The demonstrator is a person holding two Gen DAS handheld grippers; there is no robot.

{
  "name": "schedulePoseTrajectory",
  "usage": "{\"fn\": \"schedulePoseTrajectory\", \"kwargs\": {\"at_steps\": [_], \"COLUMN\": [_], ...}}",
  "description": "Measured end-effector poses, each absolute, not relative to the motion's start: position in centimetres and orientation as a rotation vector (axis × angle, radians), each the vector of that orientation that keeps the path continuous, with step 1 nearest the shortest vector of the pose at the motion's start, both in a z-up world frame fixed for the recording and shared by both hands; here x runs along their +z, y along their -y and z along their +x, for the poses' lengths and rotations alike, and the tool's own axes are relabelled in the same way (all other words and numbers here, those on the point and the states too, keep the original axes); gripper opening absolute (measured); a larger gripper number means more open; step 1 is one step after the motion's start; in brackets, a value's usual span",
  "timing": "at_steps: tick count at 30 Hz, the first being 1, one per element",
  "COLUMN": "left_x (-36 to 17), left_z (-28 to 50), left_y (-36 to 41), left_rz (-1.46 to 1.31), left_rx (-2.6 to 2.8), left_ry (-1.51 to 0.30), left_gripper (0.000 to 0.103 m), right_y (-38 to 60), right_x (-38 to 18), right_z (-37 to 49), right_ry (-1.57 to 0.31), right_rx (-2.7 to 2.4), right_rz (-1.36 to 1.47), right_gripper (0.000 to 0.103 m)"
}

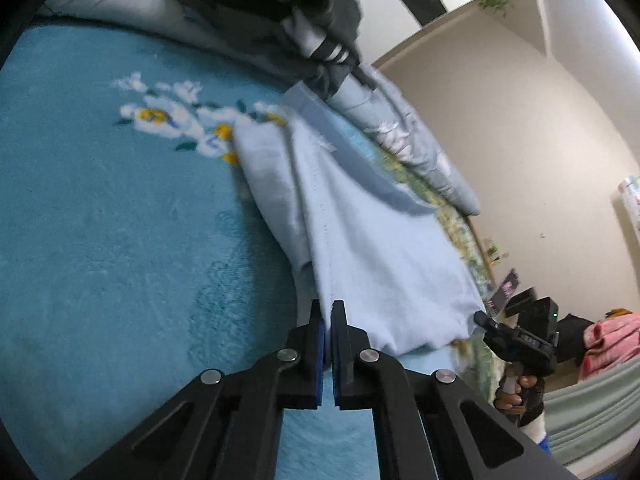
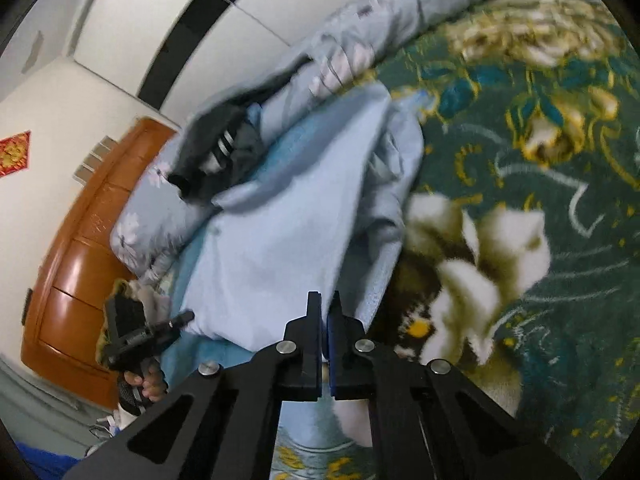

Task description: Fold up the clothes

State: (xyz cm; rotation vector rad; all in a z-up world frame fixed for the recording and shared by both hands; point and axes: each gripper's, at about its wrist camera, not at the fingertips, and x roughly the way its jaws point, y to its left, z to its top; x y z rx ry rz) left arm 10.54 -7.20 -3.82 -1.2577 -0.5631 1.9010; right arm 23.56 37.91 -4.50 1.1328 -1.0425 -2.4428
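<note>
While both grippers hold the near hem of the pale blue garment [image 1: 360, 232], the step in hand looks like carrying that hem over toward the collar end to make a fold. To do it well, the 2 grippers should travel together at the same height and pace, so the hem stays straight and taut between them. If 1 side runs ahead, the fold line will skew. Lifting only enough to clear the lower layer would keep the cloth from dragging or bunching. The sleeve tucked along the garment's edge is loose-looking, so a slow, level carry should keep it from spilling out.

The left gripper [image 1: 327, 312] has its jaws narrowed to a slit, and the pale cloth runs down into that slit; I judge it pinches the hem corner on its side. The right gripper [image 2: 324, 312] stands the same way, jaws nearly touching, with the garment's edge drawn down between its pads. Each wrist view also shows the other gripper at the opposite hem corner, with a hand [image 1: 516, 396] on its grip.

The garment lies on the bed, stretched away from the grippers, partly on a teal blanket [image 1: 100, 220] with white flowers and partly on a dark green floral blanket [image 2: 540, 140]. Its far end reaches a heap of grey-blue bedding [image 2: 360, 40] and a dark garment [image 1: 260, 8] with white stripes. Motion blur softens the cloth's edges, so exactly how much hem is gripped is unclear.
</note>
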Motion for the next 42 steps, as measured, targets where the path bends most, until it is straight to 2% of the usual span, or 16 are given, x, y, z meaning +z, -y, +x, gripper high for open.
{"fn": "schedulePoseTrajectory", "kwargs": {"at_steps": [5, 11, 16, 20, 23, 24, 25, 26, 28, 31, 37, 41, 42], "left_x": [-5.0, -6.9, -6.0, -5.7, -6.1, -6.4, -6.7, -7.0, -7.5, -7.7, -8.0, -8.4, -8.4], "left_z": [12.1, 11.9, 12.8, 13.9, 14.6, 14.7, 14.8, 14.7, 14.6, 14.1, 13.2, 13.1, 13.2], "left_y": [7.4, 7.9, 8.7, 9.9, 10.6, 10.4, 9.9, 9.4, 8.3, 7.4, 6.3, 6.9, 7.0], "left_rz": [-1.303, -1.347, -1.352, -1.389, -1.4, -1.407, -1.416, -1.425, -1.438, -1.435, -1.395, -1.336, -1.327], "left_rx": [1.917, 1.904, 1.947, 1.99, 1.934, 1.904, 1.873, 1.841, 1.818, 1.832, 1.875, 1.891, 1.904], "left_ry": [0.521, 0.612, 0.591, 0.637, 0.748, 0.793, 0.83, 0.855, 0.892, 0.956, 1.06, 1.141, 1.14], "left_gripper": [0.002, 0.002, 0.006, 0.018, 0.037, 0.039, 0.044, 0.046, 0.047, 0.049, 0.048, 0.042, 0.03], "right_y": [-38.7, -39.4, -39.2, -40.0, -40.3, -40.2, -40.1, -39.7, -38.8, -37.6, -36.7, -37.7, -37.8], "right_x": [-4.4, -8.0, -7.4, -6.8, -6.9, -7.1, -7.3, -7.5, -7.7, -7.8, -8.7, -10.0, -10.1], "right_z": [24.7, 25.1, 25.4, 27.1, 28.6, 29.0, 29.2, 29.2, 28.9, 28.2, 27.5, 27.9, 28.0], "right_ry": [1.097, 1.185, 1.137, 1.154, 1.209, 1.254, 1.288, 1.319, 1.355, 1.405, 1.593, 1.769, 1.789], "right_rx": [-2.462, -2.453, -2.508, -2.575, -2.59, -2.564, -2.537, -2.51, -2.483, -2.51, -2.488, -2.457, -2.452], "right_rz": [1.111, 1.215, 1.232, 1.225, 1.207, 1.19, 1.18, 1.174, 1.172, 1.197, 1.058, 0.946, 0.924], "right_gripper": [0.002, 0.002, 0.002, 0.003, 0.004, 0.006, 0.016, 0.032, 0.041, 0.041, 0.039, 0.01, 0.008]}}
